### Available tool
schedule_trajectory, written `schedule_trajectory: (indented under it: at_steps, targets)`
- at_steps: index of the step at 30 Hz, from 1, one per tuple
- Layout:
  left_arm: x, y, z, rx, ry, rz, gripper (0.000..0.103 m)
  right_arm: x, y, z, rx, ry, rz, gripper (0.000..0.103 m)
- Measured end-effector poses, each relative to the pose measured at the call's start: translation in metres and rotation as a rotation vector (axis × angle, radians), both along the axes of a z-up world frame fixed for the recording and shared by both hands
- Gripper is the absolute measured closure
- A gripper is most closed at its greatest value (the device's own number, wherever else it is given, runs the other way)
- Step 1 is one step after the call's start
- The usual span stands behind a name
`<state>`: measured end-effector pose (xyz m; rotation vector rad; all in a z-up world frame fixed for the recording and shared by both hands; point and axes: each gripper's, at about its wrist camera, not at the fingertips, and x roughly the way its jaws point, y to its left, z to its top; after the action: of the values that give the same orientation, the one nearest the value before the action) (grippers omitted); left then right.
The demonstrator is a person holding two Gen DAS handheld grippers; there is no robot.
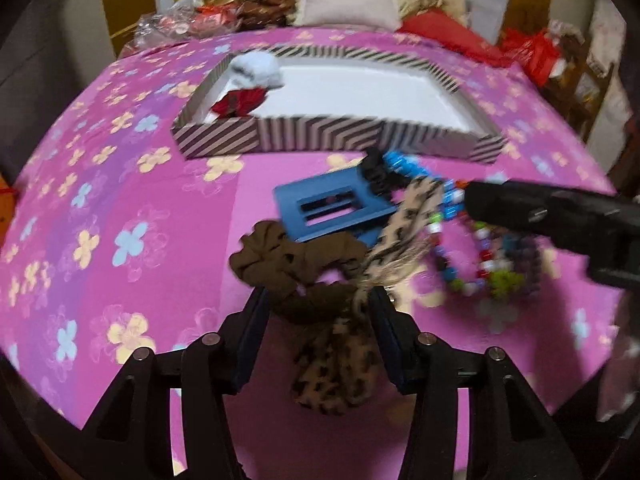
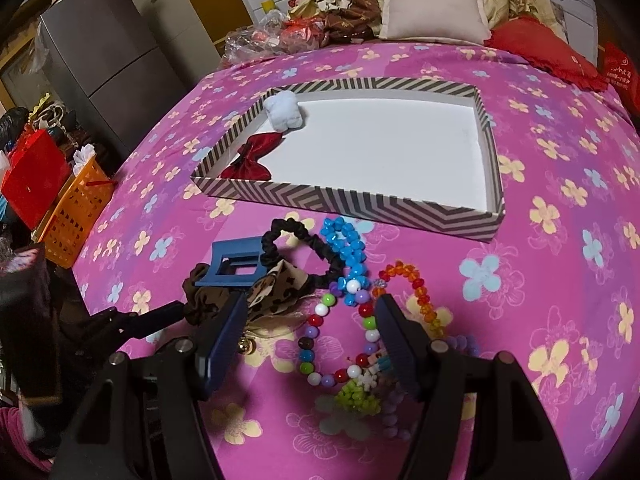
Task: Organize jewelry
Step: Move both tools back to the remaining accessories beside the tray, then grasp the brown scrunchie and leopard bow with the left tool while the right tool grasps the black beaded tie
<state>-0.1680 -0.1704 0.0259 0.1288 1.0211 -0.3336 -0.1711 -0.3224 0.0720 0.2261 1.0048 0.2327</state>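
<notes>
Surface: bed with a pink flowered cover (image 2: 540, 168); no bench in view.
Target container: striped box (image 2: 360, 204) at the far side of the pile; it holds a red bow (image 2: 248, 160) and a pale fluffy piece (image 2: 285, 114) in its left end, the rest of the floor bare.
Loose pile: blue claw clip (image 2: 236, 266), black scrunchie (image 2: 300, 248), brown scrunchie (image 1: 288, 256), leopard scrunchie (image 1: 336, 368), blue beads (image 2: 348, 248), orange bead bracelet (image 2: 416, 296), multicolour bead bracelet (image 2: 340, 340).
Left tool (image 1: 318, 312): jaws spread wide, straddling the leopard and brown scrunchies; not closed on either.
Right tool (image 2: 310, 320): jaws spread wide, straddling the multicolour bead bracelet; gripping nothing.
Deciding relation: the leopard scrunchie lies directly between the left jaws, its long axis running along the fingers toward the box.
Nearer hand: left, by judgement; the box lies straight ahead, beyond the claw clip.
Risk: the brown scrunchie touches the leopard one and may come up with it.
</notes>
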Motion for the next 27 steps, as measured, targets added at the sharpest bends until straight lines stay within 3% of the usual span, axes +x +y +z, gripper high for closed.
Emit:
schedule_trajectory:
  at_steps: [3, 7, 17, 21, 27]
  targets:
    - [0.006, 0.016, -0.002, -0.101, 0.045, 0.025, 0.077, 0.001, 0.003, 0.0, 0.002, 0.001, 0.009, 0.034]
    - [0.007, 0.032, 0.005, -0.056, 0.001, 0.061, 0.097, 0.004, 0.01, 0.002, 0.004, -0.004, 0.032, 0.034]
    - [0.013, 0.089, 0.009, -0.001, -0.026, 0.187, 0.098, 0.011, 0.04, -0.001, 0.017, -0.002, 0.126, 0.034]
    - [0.017, 0.103, 0.009, 0.005, -0.029, 0.223, 0.098, 0.021, 0.041, -0.008, 0.024, 0.002, 0.107, 0.034]
    - [0.019, 0.1, 0.006, -0.015, -0.016, 0.208, 0.098, 0.044, 0.036, -0.018, 0.05, 0.012, 0.083, 0.045]
